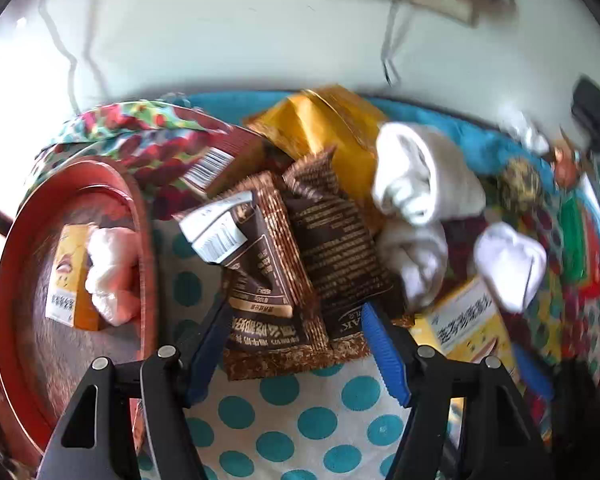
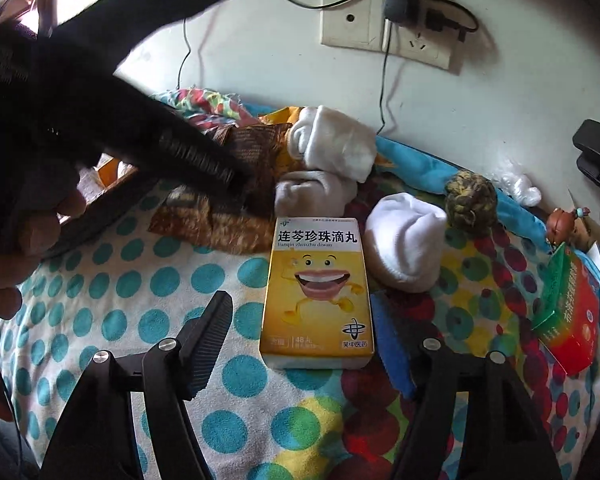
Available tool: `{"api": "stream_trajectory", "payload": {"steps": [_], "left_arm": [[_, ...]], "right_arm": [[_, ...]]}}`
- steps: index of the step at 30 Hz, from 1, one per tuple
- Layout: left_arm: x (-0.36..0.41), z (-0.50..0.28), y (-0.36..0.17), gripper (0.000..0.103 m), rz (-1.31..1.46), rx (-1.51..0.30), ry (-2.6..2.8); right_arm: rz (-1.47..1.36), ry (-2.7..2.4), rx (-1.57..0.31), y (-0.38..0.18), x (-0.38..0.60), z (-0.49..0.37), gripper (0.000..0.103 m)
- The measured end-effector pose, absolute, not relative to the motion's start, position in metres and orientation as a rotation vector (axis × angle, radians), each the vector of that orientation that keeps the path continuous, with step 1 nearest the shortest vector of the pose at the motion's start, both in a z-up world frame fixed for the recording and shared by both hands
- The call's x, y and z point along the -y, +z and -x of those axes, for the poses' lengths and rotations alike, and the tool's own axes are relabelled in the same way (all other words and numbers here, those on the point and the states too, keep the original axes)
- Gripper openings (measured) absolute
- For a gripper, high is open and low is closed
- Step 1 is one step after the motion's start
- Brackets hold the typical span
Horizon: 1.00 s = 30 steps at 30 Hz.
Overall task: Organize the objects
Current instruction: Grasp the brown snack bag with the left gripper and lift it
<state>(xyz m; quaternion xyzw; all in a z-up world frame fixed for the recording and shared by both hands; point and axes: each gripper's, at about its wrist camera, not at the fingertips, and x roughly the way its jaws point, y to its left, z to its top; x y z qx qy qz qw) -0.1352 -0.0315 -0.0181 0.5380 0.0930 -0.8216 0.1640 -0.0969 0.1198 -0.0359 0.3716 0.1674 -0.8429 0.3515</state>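
Observation:
In the left wrist view, several brown sachets (image 1: 276,280) lie piled on the dotted cloth (image 1: 316,420). My left gripper (image 1: 296,320) stands open with their lower ends between its blue pads, neither pad pressing. A red tray (image 1: 16,280) on the left holds a yellow box (image 1: 66,280) and a white bundle (image 1: 112,276). In the right wrist view, a yellow medicine box (image 2: 318,292) lies flat between the fingers of my open right gripper (image 2: 300,300); the left finger stands clear of it. The left gripper (image 2: 204,160) shows there as a dark shape over the sachets (image 2: 256,140).
Rolled white socks (image 2: 332,144) (image 2: 406,248) lie behind the box, with a rope ball (image 2: 470,204), a green-and-red box (image 2: 568,312) and a small figurine (image 2: 564,220) to the right. A yellow bag (image 1: 332,132) leans at the back. The wall behind carries sockets (image 2: 384,28) and cables.

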Motion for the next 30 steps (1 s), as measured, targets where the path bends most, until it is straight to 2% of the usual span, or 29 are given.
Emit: {"api": "stream_trajectory", "payload": {"steps": [2,3,6,9,17,22,25,27,30], "left_arm": [[0.034,0.133,-0.015,0.07,-1.507,-0.264,-2.349],[0.037,0.133,-0.016,0.07,-1.52,-0.268,-2.341],[0.051,0.131,-0.022,0.07,-1.577,-0.383,-2.322],[0.066,0.127,-0.025,0.07,-1.602,-0.493,-2.307],[0.073,0.137,-0.011,0.07,-1.583,-0.62,-2.342],[0.076,0.157,-0.013,0.07,-1.624,-0.599,-2.281],[0.078,0.161,-0.015,0.071,-1.617,-0.646,-2.261],[0.074,0.165,-0.016,0.072,-1.6,-0.675,-2.251],[0.067,0.174,-0.02,0.08,-1.588,-0.629,-2.215]], "right_arm": [[-0.981,-2.166,-0.434,-0.038,-0.119,0.099,0.06],[-0.986,-2.174,-0.434,-0.039,-0.119,0.099,0.054],[-0.958,-2.188,-0.388,-0.034,-0.127,0.097,0.051],[-0.946,-2.205,-0.346,-0.032,-0.133,0.098,0.05],[-1.002,-2.165,-0.354,-0.039,-0.128,0.103,0.05],[-0.997,-2.152,-0.346,-0.039,-0.128,0.101,0.05],[-0.997,-2.151,-0.345,-0.039,-0.128,0.101,0.051],[-0.999,-2.148,-0.341,-0.039,-0.128,0.101,0.051],[-1.003,-2.139,-0.321,-0.04,-0.129,0.102,0.051]]}}
